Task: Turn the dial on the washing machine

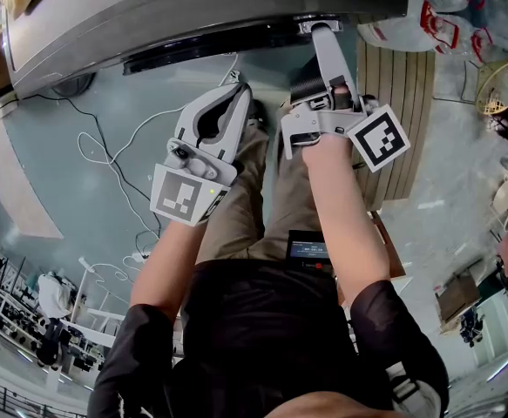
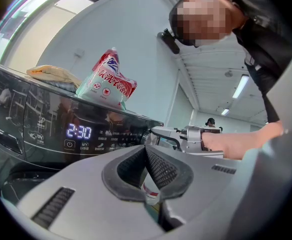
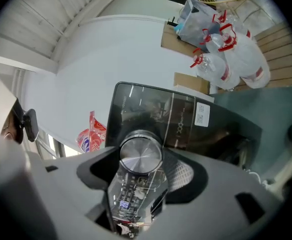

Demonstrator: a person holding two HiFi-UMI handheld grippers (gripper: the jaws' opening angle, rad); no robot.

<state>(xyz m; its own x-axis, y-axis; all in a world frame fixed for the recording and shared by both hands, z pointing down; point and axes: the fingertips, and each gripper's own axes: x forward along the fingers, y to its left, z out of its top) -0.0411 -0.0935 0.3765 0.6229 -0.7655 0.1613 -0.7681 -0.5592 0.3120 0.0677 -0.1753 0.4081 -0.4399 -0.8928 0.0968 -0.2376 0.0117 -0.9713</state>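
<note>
Found the washing machine (image 1: pixel 105 24) across the 12 o'clock edge of the head view, its dark control panel (image 2: pixel 35 114) lit with a display (image 2: pixel 79 132) reading 2:30. Located the dial (image 3: pixel 140 153) on that panel, toward 3 o'clock from the display in the left gripper view, with a round, brushed-metal face. Recorded the right gripper (image 1: pixel 316 30) reaching to 12 o'clock and clenched on the dial, one jaw on each side of its rim. Recorded the left gripper (image 2: pixel 146 150) hanging clear of the machine, near 11 o'clock of centre in the head view, jaws closed tip to tip on nothing. Noted a red-and-white pouch (image 2: pixel 108 84) standing on the machine top, with a yellowish cloth (image 2: pixel 53 74) near it at 9 o'clock; could not see the pouch's contents. Noted clear plastic containers with red handles (image 3: pixel 226 54) at 1 o'clock in the right gripper view, beside wooden slats (image 1: pixel 402 103); could not tell what they held. Noted a yellow wire basket (image 1: pixel 497 85) at 2 o'clock in the head view; could not make out its contents.
</note>
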